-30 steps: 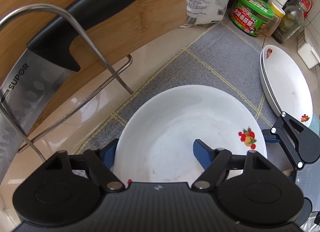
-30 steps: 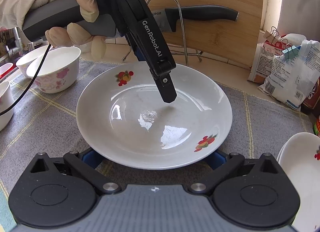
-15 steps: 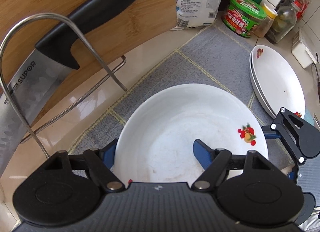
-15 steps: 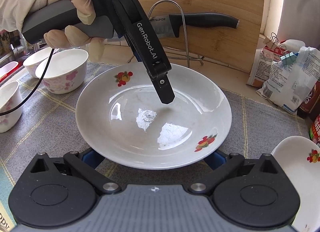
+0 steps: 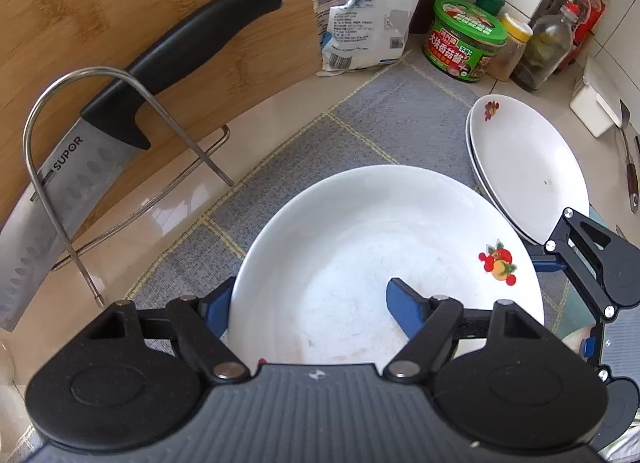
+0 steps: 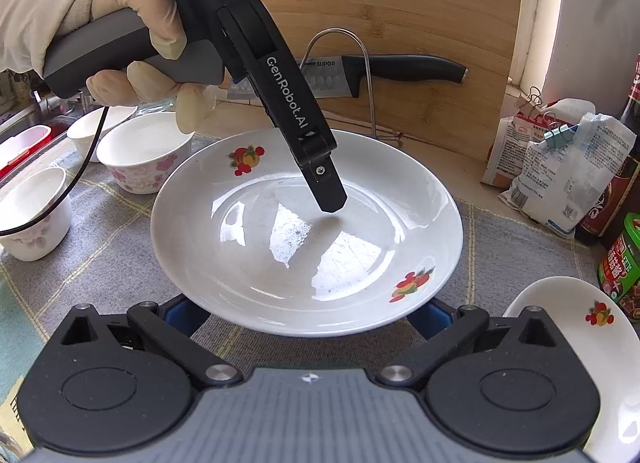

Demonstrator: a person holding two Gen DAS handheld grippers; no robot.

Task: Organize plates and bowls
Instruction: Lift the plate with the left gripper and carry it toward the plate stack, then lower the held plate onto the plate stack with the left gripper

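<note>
both grippers, left gripper point(image 5: 308, 301) and right gripper point(image 6: 308, 313), tilt downward, pinching plate point(image 6: 360, 283).

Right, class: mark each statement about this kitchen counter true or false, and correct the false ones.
1. The knife rests in a wire rack against a wooden board. True.
2. The plate is plain white. False: it carries fruit prints.
3. The left tool is empty. False: it grips the plate's rim.
4. Two plates lie stacked nearby. True.
5. The bowls sit inside the plate. False: they stand on the mat.
</note>
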